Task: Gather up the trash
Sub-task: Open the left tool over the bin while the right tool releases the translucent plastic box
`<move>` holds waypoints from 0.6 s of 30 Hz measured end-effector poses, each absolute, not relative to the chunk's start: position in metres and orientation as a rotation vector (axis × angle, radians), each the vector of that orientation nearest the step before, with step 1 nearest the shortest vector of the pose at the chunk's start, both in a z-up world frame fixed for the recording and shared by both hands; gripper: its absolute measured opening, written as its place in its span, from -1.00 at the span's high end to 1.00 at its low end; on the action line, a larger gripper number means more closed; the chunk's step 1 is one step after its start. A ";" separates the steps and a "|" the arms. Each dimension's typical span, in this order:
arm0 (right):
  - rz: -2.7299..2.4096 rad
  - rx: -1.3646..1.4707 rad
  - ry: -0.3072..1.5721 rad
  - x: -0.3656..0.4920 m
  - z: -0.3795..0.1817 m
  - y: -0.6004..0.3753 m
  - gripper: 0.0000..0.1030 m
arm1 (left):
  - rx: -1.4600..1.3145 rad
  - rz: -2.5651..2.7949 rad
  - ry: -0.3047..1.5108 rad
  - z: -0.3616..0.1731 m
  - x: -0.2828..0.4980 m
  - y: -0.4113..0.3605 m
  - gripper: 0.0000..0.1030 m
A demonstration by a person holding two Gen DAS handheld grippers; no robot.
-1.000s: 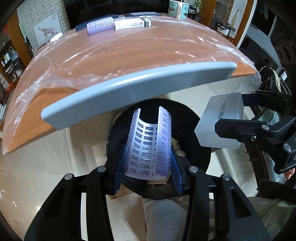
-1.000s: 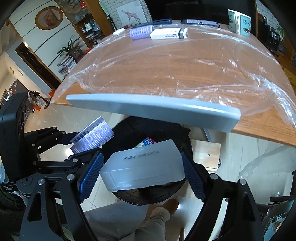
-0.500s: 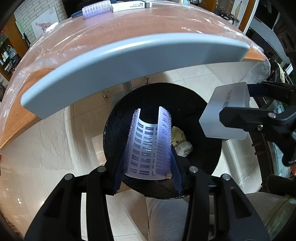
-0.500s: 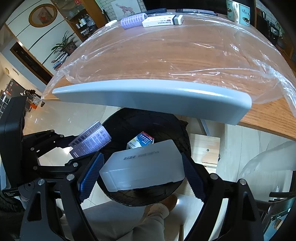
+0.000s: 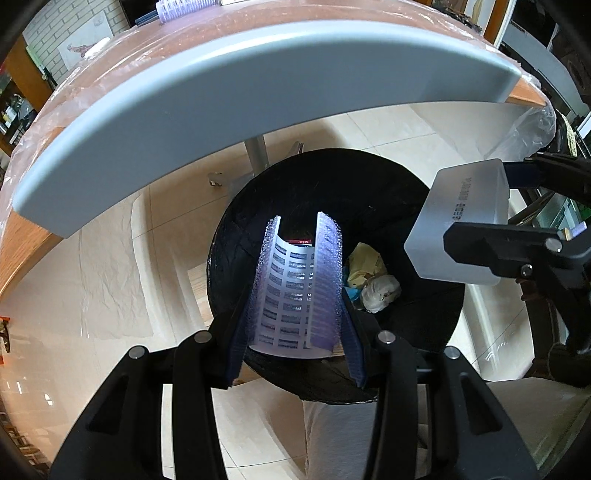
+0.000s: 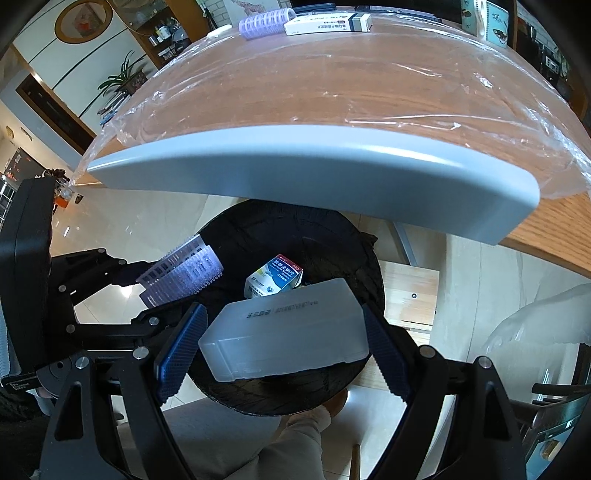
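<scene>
Left wrist view: left gripper (image 5: 295, 314) clamped purple hair roller (image 5: 297, 291), bent between pads, held over black trash bin (image 5: 413, 343). Right gripper (image 6: 280, 332) gripped frosted plastic box (image 6: 284, 332) above same bin. Inside bin: medicine carton (image 6: 273, 280), crumpled paper (image 5: 380, 290), possibly tissue. Beyond: plastic-covered wooden table (image 6: 332, 92) with second roller (image 6: 266, 22), white box (image 6: 327, 23).

Two grippers are showing: the left gripper (image 5: 297, 314) and the right gripper (image 6: 282, 341). Two purple hair rollers are showing, one (image 5: 295, 291) sitting between the left fingers, one (image 6: 266, 23) lying far ahead. One translucent plastic case (image 6: 284, 338) is sitting between the right fingers. One black bin (image 6: 332, 236) is standing below both, holding one medicine box (image 6: 273, 280). One long white carton (image 6: 327, 24) is lying far ahead.
</scene>
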State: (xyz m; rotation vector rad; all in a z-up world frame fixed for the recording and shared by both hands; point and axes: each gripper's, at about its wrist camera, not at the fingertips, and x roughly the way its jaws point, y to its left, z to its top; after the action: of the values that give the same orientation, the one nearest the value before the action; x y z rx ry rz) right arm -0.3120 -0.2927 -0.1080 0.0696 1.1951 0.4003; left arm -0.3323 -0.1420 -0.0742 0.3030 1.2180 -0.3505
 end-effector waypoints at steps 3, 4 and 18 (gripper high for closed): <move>0.394 0.066 1.202 -0.309 -0.112 -0.292 -0.62 | 0.310 -0.348 1.225 -0.076 -0.328 -0.143 0.12; 0.391 0.066 1.205 -0.310 -0.115 -0.294 -0.62 | 0.312 -0.347 1.228 -0.077 -0.328 -0.144 0.12; 0.388 0.044 1.195 -0.311 -0.116 -0.294 -0.78 | 0.295 -0.356 1.211 -0.070 -0.326 -0.146 -0.32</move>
State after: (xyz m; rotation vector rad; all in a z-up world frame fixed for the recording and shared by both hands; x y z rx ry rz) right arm -0.3108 -0.2937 -0.1159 0.0442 1.1955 0.3878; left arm -0.3262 -0.1463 -0.0698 0.2953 1.2107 -0.3560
